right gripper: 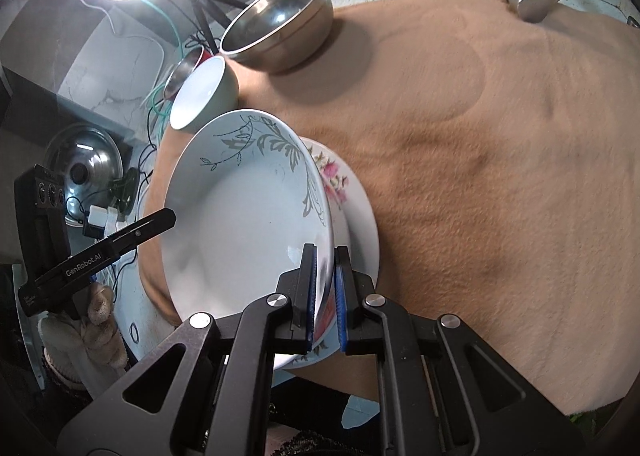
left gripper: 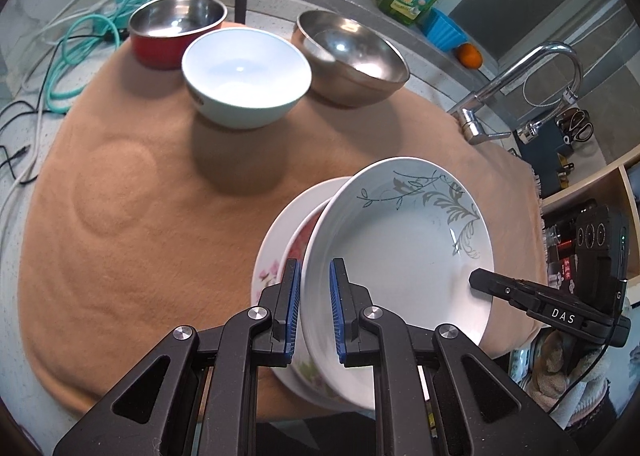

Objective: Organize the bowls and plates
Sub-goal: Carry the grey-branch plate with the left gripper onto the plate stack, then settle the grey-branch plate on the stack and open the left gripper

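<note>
On the far left of the tan cloth [left gripper: 140, 256] covering the counter stands a red-sided steel bowl [left gripper: 176, 30], with a white bowl [left gripper: 246, 76] just beside it and a plain steel bowl [left gripper: 352, 56] to its right. Nearer and to the right, the grey-vine plate [left gripper: 400, 248] is held tilted over the pink-flower plate [left gripper: 272, 272], which lies on the cloth near the right edge.

The left claw [left gripper: 314, 308] is clenched on the vine plate's near rim, and the right claw [right gripper: 326, 292] is pinched on the opposite rim. Each grip covers only a thin edge of glazed china, so the plate could slide out if either hand twists or pulls apart from the other.

Lowered at this tilt, its rim could knock or chip the flower plate, or settle off-centre. Both plates sit close to the counter's right edge, where a shove could tip the stack off.
</note>
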A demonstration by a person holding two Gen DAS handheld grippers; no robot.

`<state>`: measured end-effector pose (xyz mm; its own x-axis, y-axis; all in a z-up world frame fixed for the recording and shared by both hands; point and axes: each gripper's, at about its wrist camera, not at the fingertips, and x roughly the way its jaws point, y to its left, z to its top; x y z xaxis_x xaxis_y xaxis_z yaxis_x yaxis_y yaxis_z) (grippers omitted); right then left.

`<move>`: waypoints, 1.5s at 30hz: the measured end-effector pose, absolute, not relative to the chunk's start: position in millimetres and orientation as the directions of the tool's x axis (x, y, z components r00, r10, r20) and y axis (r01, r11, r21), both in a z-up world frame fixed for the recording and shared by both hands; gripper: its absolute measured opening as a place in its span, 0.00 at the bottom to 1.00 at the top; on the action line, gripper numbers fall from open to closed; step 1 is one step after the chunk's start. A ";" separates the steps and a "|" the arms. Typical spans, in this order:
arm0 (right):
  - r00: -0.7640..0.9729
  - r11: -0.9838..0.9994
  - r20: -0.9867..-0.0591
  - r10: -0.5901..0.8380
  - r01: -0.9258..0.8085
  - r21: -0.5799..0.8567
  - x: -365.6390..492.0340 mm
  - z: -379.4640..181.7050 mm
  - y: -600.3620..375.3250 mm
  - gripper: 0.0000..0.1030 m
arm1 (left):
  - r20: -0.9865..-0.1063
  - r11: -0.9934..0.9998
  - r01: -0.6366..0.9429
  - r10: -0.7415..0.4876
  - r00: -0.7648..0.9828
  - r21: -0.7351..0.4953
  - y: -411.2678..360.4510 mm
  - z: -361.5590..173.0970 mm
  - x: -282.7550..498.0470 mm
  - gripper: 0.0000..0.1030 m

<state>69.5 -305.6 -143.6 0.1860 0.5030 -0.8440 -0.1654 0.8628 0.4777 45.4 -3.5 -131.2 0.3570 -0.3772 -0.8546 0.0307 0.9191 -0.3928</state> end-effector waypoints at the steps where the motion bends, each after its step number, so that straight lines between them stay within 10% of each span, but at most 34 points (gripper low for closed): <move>1: 0.183 0.863 -0.845 0.503 -0.167 0.477 69.5 -145.0 -305.5 0.08 | -0.856 0.919 0.029 -0.376 0.354 -0.392 -2.1 -132.6 44.3 0.12; 45: 0.178 0.905 -0.900 0.398 -0.237 0.353 63.9 -154.7 -282.4 0.10 | -0.880 0.933 0.029 -0.348 0.324 -0.358 -1.4 -147.0 38.5 0.12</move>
<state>63.9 -282.4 -154.7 0.1781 0.3979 -0.9000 -0.2370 0.9050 0.3532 38.5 -1.4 -147.0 0.3239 -0.3482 -0.8797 0.0293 0.9331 -0.3585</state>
